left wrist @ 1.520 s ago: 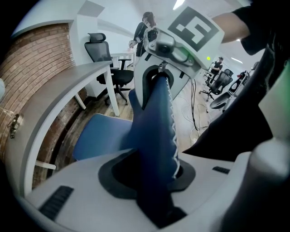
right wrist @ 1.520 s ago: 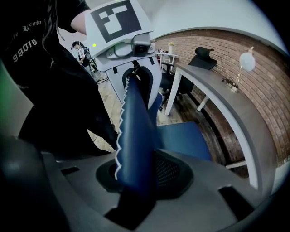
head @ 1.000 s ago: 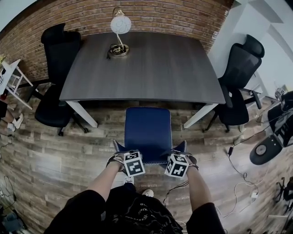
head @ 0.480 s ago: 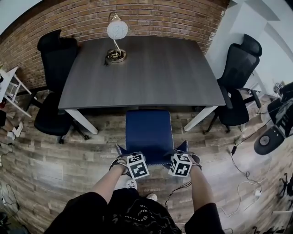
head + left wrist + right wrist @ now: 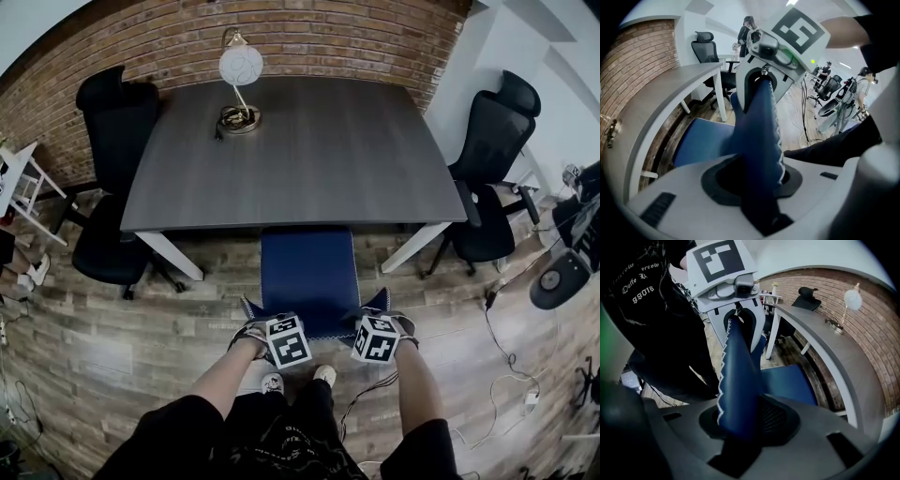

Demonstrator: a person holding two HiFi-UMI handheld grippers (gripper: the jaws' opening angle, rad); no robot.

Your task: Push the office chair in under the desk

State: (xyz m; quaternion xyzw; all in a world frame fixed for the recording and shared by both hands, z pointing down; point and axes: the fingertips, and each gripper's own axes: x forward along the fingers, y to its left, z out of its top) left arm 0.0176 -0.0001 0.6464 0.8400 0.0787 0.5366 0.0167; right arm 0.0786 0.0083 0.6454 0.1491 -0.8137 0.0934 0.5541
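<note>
Evenly, with left claw [image 5: 255,326] and right claw [image 5: 390,322] each clamped on the chair backrest [image 5: 323,332], push straight under the worktop [image 5: 300,150].

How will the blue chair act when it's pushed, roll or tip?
The blue chair probably glides easily over the flat wood floor, though its base is hidden. The left gripper and right gripper clamp the top of its backrest, so it might tilt if the base snags.
</note>
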